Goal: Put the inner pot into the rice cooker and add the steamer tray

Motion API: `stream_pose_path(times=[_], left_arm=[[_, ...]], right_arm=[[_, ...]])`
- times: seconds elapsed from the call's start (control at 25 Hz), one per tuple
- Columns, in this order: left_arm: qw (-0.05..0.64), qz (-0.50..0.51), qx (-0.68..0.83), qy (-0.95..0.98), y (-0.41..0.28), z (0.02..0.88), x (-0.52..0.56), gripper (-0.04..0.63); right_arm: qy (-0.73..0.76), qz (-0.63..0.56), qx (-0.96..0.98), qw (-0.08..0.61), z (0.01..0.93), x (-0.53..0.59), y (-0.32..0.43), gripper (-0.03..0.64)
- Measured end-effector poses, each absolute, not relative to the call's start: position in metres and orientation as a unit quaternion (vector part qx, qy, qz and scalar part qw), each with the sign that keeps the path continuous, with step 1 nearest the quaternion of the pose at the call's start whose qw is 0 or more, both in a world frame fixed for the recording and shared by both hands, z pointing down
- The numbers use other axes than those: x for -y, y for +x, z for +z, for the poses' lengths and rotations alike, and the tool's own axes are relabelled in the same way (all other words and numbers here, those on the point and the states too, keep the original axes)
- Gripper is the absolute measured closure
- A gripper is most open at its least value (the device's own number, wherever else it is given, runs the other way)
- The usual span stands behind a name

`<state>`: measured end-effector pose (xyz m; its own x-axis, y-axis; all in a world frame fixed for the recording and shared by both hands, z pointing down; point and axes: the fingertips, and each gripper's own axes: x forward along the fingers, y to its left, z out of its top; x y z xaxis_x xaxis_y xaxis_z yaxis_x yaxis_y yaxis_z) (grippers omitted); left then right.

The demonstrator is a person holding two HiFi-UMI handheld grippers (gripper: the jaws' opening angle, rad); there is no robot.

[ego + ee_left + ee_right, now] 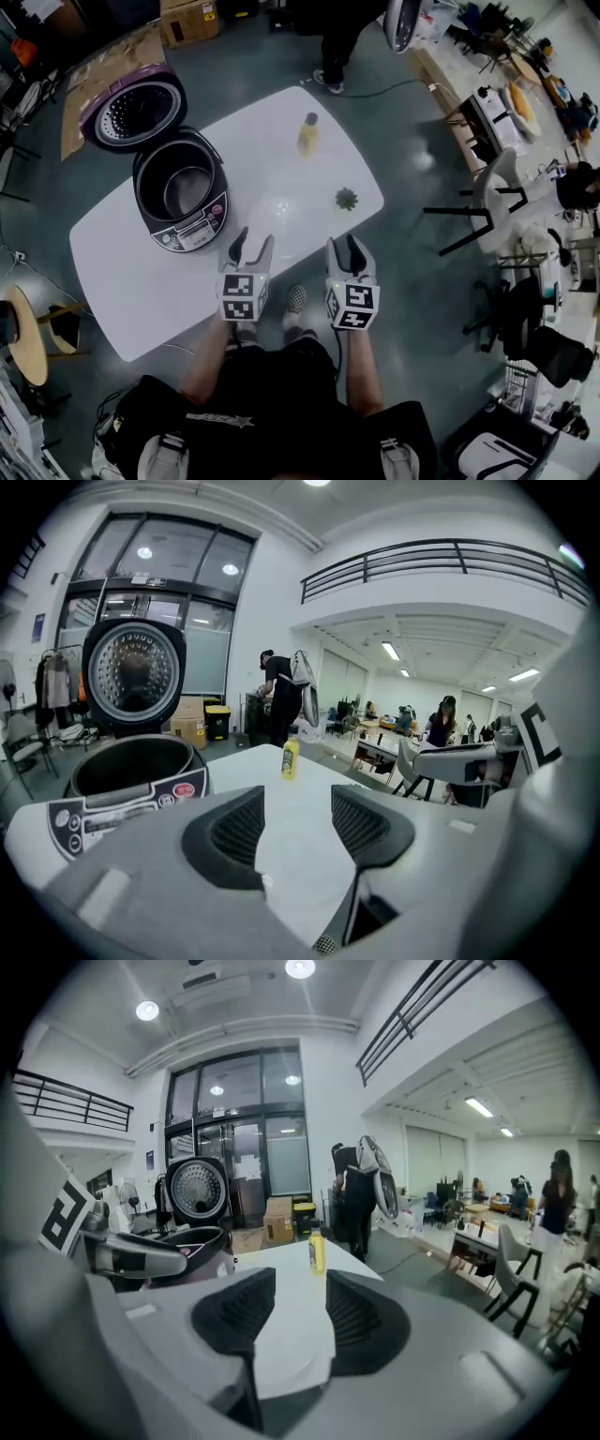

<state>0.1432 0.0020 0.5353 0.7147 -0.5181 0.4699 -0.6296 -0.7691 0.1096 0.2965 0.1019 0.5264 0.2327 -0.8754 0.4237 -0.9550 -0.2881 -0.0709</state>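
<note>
White table (pixel 141 281) stands on the grey floor of a large workroom cluttered with desks and chairs. Over its near edge the left gripper (pixel 253 244) and right gripper (pixel 343 248) hover side by side, each with jaws apart and only bare tabletop between them. Left of them sits the rice cooker (pixel 180 202), its purple-rimmed lid (pixel 134 111) flipped up. Its panel print is too small to read. Farther off stand a yellow bottle (pixel 307 134) and a small green plant (pixel 347 198).
</note>
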Motion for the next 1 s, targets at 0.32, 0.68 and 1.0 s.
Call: stream_pose_path(times=[0.32,0.68,1.0], left_arm=[[0.163,0.262,0.340,0.888,0.130,0.600,0.004,0.376],[0.202,0.311,0.352,0.859,0.123,0.667,0.006,0.375],[0.218,0.340,0.358,0.842,0.120,0.718,0.013,0.376]], right_arm=[[0.744,0.244,0.607,0.136,0.592,-0.080,0.298,0.443],[0.713,0.295,0.616,0.163,0.663,-0.066,0.299,0.443],[0.701,0.321,0.610,0.184,0.711,-0.056,0.306,0.443]])
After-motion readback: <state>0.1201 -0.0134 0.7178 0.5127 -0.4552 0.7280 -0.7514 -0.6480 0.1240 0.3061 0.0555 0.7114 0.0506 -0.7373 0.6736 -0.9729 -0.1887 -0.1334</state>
